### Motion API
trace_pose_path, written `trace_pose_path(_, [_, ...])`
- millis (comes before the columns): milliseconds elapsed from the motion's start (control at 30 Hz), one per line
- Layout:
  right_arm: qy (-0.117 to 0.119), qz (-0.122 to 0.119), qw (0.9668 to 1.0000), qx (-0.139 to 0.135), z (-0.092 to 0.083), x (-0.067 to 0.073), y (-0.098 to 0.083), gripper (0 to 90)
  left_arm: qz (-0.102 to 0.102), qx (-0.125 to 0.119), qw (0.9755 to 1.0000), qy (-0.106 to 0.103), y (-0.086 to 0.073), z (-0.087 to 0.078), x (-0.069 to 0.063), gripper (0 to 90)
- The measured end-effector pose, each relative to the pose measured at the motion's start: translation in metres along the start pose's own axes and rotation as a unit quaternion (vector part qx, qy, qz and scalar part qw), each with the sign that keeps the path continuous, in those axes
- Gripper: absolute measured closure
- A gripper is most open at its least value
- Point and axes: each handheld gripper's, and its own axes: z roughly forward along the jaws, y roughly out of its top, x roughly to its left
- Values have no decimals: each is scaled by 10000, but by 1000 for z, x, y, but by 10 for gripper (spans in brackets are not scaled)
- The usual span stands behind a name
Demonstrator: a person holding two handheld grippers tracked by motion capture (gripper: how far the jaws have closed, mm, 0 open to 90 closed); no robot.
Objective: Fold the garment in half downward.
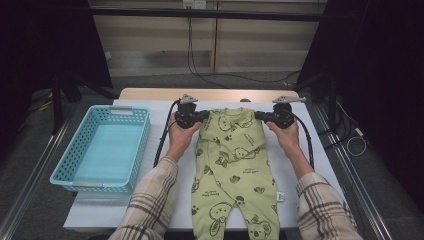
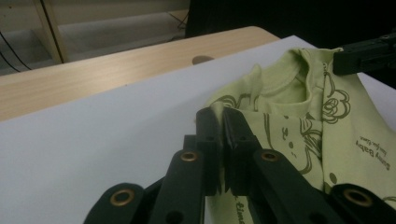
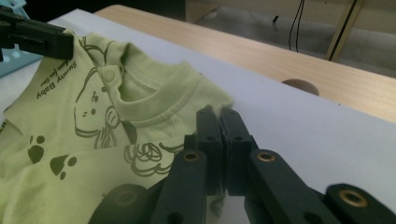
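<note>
I have the green baby romper (image 1: 232, 165) lying flat down the middle of the white sheet (image 1: 300, 165) on the worktop (image 1: 150, 93), neck at the far end and legs running toward the near edge, where the feet hang at the sheet's border. My left tool (image 1: 202, 116) is clenched on the romper's left shoulder, and the left gripper view shows its jaws pinched tight on the fabric edge (image 2: 219, 114). My right tool (image 1: 260, 116) is clenched on the right shoulder in the same way, cloth caught between its jaws in the right gripper view (image 3: 217, 114). The step in hand, as I judge it, is lifting the garment by both shoulders, probably to fold it or carry it toward the blue basket (image 1: 102, 147) that stands on the left of the sheet (open and with nothing in it that I can see). To do this well I would keep both tools level with each other and hold the span between them steady, so the neckline (image 3: 159, 100) stays taut without stretching. I would raise slowly enough that the legs drag off the sheet cleanly and do not bunch. Each pinch sits near the shoulder edge, so a jerk could slip the fabric free; an even pull is safer.
</note>
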Motion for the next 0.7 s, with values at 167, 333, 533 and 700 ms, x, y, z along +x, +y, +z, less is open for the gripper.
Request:
trace_pose_path(167, [-131, -72, 9998, -147, -3, 2, 9, 883, 49, -168, 9998, 69, 5, -5, 1, 865])
trace_pose_path(333, [-99, -93, 9996, -243, -4, 5, 18, 883, 85, -295, 9995, 105, 13, -10, 2, 865])
trace_pose_path(533, [-143, -88, 9992, -365, -9, 4, 28, 884, 145, -431, 9988, 187, 22, -13, 0, 866])
trace_pose_path(700, [-229, -155, 9988, -416, -15, 4, 39, 884, 153, -470, 9987, 140, 28, -13, -1, 866])
